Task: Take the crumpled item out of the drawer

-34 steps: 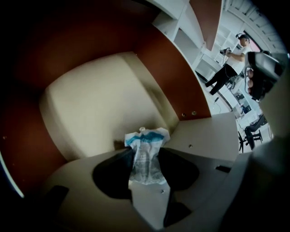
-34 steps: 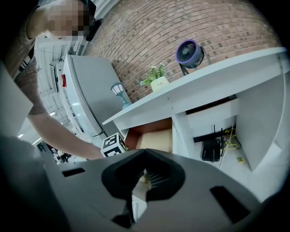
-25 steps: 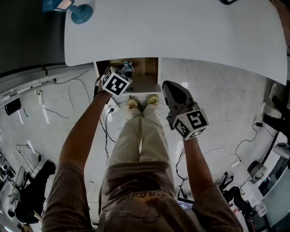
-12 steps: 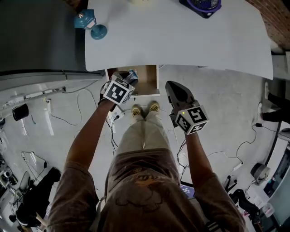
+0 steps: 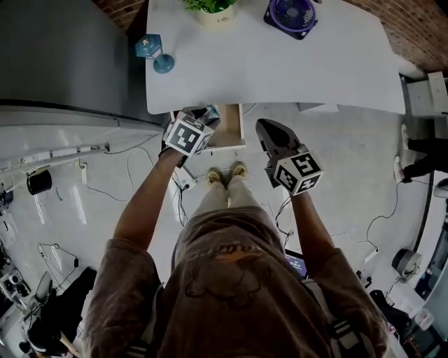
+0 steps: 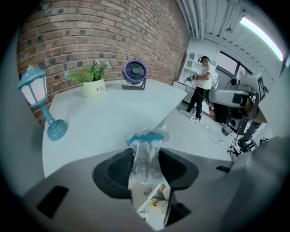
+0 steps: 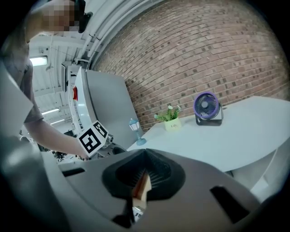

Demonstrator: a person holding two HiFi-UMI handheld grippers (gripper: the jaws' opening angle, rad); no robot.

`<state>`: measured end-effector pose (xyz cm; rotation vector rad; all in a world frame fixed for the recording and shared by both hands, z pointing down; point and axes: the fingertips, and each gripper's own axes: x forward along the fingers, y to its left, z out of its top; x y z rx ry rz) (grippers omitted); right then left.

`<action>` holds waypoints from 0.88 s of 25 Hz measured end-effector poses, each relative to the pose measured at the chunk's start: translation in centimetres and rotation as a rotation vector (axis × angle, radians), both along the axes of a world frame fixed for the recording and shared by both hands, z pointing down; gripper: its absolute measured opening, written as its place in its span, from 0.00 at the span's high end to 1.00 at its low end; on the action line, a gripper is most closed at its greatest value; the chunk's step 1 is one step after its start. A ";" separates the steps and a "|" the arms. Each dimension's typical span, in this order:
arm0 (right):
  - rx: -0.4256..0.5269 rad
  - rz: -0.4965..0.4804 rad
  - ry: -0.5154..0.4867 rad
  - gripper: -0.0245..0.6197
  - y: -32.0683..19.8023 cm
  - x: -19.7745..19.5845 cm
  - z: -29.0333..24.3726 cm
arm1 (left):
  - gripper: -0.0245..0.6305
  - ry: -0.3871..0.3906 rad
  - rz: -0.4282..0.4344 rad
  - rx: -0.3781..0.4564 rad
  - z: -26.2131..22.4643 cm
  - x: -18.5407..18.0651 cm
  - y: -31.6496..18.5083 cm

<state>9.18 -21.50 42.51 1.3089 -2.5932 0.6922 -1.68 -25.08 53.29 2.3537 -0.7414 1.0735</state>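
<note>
My left gripper (image 5: 204, 120) is shut on the crumpled item (image 6: 146, 152), a clear plastic wrapper with a teal top edge. In the head view the wrapper (image 5: 208, 113) hangs over the left side of the open wooden drawer (image 5: 231, 133), just at the front edge of the white table (image 5: 280, 70). In the left gripper view the wrapper stands up between the two dark pads, with the drawer's inside showing below. My right gripper (image 5: 266, 129) hovers to the right of the drawer, its jaws shut with nothing in them; in its own view the right gripper (image 7: 144, 174) shows only a thin slit.
On the table stand a teal lamp (image 5: 155, 53), a potted plant (image 5: 210, 10) and a purple fan (image 5: 291, 14). A grey cabinet (image 5: 63, 63) is left of the table. Cables (image 5: 126, 168) lie on the floor. Another person (image 6: 201, 86) stands far off.
The head view has pulled back and shows more of the table top. My left gripper keeps the wrapper and has lifted it toward the table's edge. The right gripper stays beside the drawer.
</note>
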 end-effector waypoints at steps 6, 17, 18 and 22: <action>0.039 -0.032 -0.011 0.97 -0.4 -1.1 -2.9 | 0.69 0.050 -0.033 0.050 -4.4 -0.1 -1.9; 0.141 -0.091 -0.038 0.97 -1.0 -1.8 -8.9 | 0.69 0.147 -0.022 0.188 -13.4 1.4 -4.3; 0.152 -0.101 -0.040 0.97 -1.0 -1.9 -9.5 | 0.69 0.163 -0.025 0.199 -14.3 1.4 -4.3; 0.194 -0.137 -0.044 0.97 -0.7 -2.2 -11.6 | 0.69 0.236 -0.039 0.240 -17.7 1.2 -4.2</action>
